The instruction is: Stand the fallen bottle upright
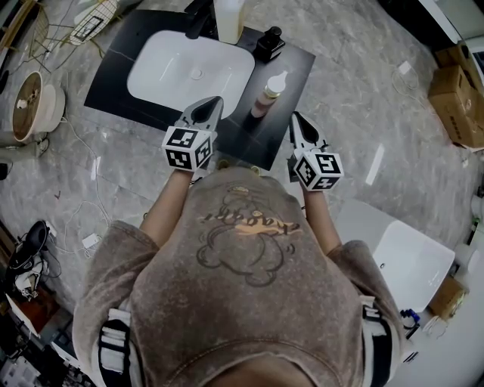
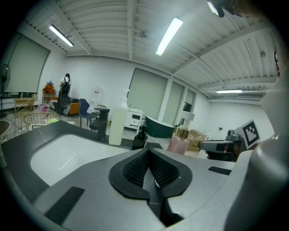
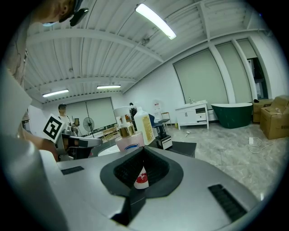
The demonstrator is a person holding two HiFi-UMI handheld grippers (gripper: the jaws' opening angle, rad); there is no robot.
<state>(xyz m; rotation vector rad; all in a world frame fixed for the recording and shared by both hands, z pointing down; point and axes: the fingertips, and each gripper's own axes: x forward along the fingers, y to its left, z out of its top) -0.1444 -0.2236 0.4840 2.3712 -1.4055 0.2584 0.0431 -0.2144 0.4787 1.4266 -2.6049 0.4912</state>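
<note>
A pink pump bottle [image 1: 266,94] with a white pump head stands upright on the black counter [image 1: 249,136], to the right of the white sink [image 1: 162,79]. It also shows as the pink bottle [image 2: 179,143] in the left gripper view and as the pink bottle [image 3: 126,140] just ahead in the right gripper view. My left gripper [image 1: 209,108] hangs over the counter's near edge, left of the bottle, shut and empty [image 2: 148,155]. My right gripper [image 1: 297,122] hovers near the counter's right corner, close to the bottle, its jaws together with nothing between them [image 3: 142,155].
A tall white bottle [image 1: 228,19] and a small black bottle [image 1: 268,41] stand at the counter's far edge by the black faucet [image 2: 100,122]. Cardboard boxes [image 1: 454,91] sit on the floor to the right, and cables [image 1: 76,219] lie to the left.
</note>
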